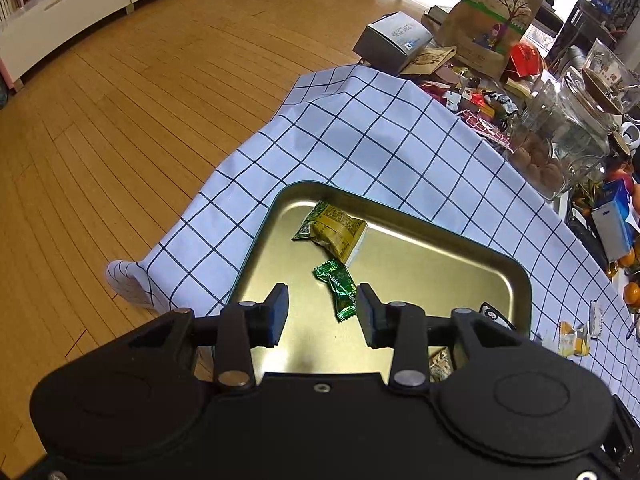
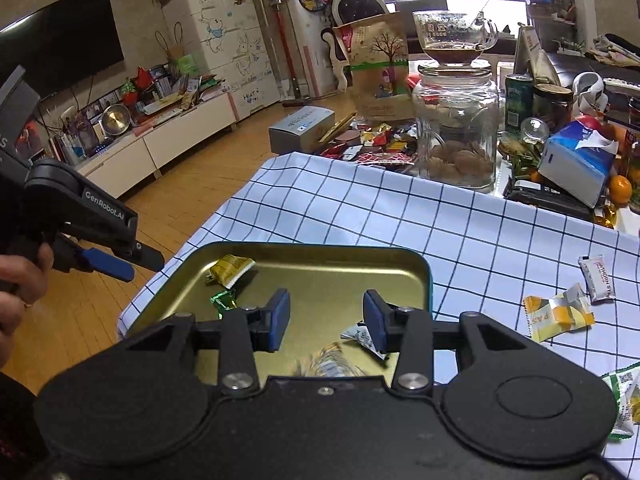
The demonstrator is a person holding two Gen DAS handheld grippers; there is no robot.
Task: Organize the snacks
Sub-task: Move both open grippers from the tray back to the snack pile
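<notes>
Left gripper (image 1: 322, 312) stands open over the shallow gold-coloured metal tray (image 1: 460, 248) on the blue-checked white tablecloth (image 1: 360, 144); nothing is held, and the green foil-wrapped candy (image 1: 338, 288) lies just beyond its pads. Right gripper (image 2: 326, 320) is parted too — a white-and-yellow wrapped snack (image 2: 340, 354), blurred, lies in the tray beneath it, whether touching the right pad cannot be told. Only the right view shows loose packets on the cloth to the right — a yellow-and-white sachet (image 2: 558, 314) among them.
</notes>
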